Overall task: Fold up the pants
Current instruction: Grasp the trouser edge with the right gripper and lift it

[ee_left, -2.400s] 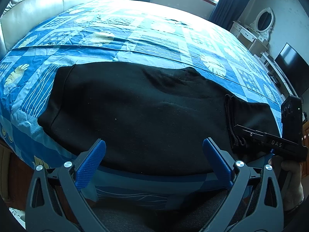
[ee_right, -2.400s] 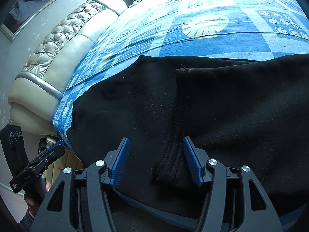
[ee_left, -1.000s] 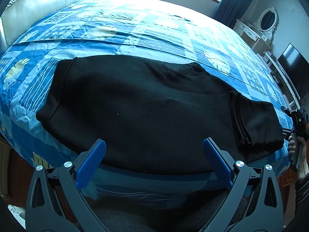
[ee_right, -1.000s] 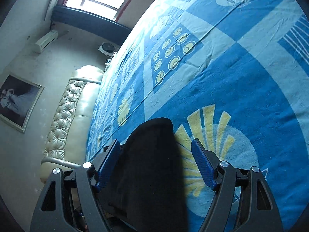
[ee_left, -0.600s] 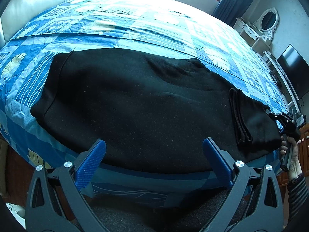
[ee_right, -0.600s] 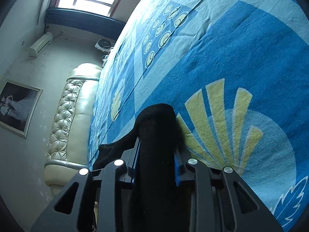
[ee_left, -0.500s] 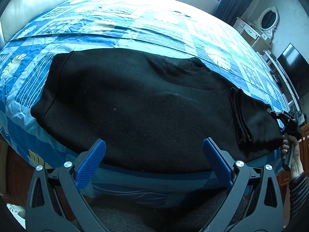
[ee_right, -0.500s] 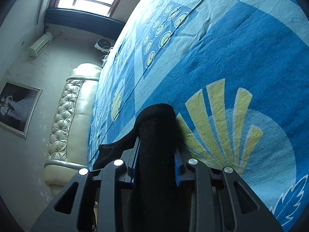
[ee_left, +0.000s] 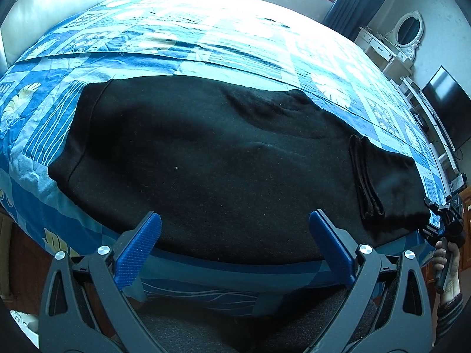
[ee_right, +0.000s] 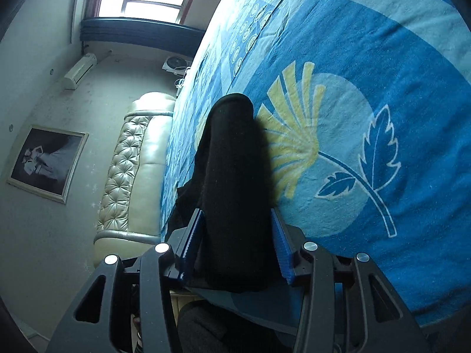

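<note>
Black pants [ee_left: 223, 161] lie flat along the near edge of a bed, with the leg ends folded back in a short flap [ee_left: 382, 182] at the right. My left gripper [ee_left: 235, 250] is open and empty, hovering over the near edge of the pants. My right gripper [ee_right: 237, 250] is shut on the folded end of the pants [ee_right: 232, 176]. It shows in the left wrist view [ee_left: 441, 220] at the far right of the pants.
The bed has a blue patterned cover [ee_left: 206, 38] [ee_right: 368, 88]. A cream tufted headboard [ee_right: 129, 176] stands at the left end. A dresser with mirror [ee_left: 406, 32] and a TV [ee_left: 444, 108] stand at the far right.
My right gripper moved from the flap's seam to the right end of the pants and shut on the folded end. My left gripper stayed open in place.
</note>
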Demonstrator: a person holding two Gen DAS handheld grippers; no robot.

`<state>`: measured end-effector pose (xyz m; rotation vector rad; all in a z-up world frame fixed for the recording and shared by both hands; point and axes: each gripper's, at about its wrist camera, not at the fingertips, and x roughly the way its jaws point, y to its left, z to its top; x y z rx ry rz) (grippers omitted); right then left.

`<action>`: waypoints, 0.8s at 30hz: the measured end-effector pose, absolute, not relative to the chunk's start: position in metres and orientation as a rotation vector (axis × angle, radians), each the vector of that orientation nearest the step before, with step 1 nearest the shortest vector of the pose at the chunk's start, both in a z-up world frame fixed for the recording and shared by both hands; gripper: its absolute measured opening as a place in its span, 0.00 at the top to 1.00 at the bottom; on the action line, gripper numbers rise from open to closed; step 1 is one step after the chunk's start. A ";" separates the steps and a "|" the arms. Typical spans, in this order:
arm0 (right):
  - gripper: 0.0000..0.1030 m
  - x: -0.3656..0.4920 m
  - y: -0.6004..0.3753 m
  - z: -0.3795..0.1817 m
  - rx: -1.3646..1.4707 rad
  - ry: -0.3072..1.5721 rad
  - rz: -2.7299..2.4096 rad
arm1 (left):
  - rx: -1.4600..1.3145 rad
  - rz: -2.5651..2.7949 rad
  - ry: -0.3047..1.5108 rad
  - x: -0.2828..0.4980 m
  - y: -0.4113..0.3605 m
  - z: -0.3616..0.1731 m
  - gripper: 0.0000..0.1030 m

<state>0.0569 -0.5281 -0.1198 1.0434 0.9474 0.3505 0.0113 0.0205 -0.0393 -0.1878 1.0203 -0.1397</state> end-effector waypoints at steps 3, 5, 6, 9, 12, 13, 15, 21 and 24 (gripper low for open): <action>0.78 0.058 -0.525 -0.126 1.010 0.959 0.311 | -0.177 -0.142 1.018 0.010 0.018 -0.039 0.03; 0.79 0.055 -0.527 -0.128 0.997 0.956 0.307 | -0.175 -0.142 1.018 0.010 0.017 -0.038 0.03; 0.79 0.056 -0.526 -0.127 0.996 0.954 0.304 | -0.173 -0.141 1.017 0.010 0.017 -0.038 0.03; 0.76 0.049 -0.529 -0.126 1.011 0.930 0.307 | -0.173 -0.139 1.014 0.010 0.018 -0.038 0.03; 0.72 0.048 -0.537 -0.120 1.048 0.918 0.297 | -0.174 -0.132 1.009 0.010 0.021 -0.036 0.03; 0.72 0.046 -0.540 -0.114 1.036 0.901 0.266 | -0.177 -0.129 1.006 0.010 0.022 -0.035 0.03; 0.72 0.041 -0.549 -0.099 1.011 0.843 0.187 | -0.187 -0.124 1.000 0.010 0.026 -0.034 0.02; 0.67 0.052 -0.498 -0.063 0.984 0.794 0.306 | -0.198 -0.114 1.002 0.013 0.030 -0.036 0.03; 0.63 0.074 -0.443 -0.067 0.973 0.897 0.458 | -0.198 -0.111 1.001 0.013 0.032 -0.036 0.02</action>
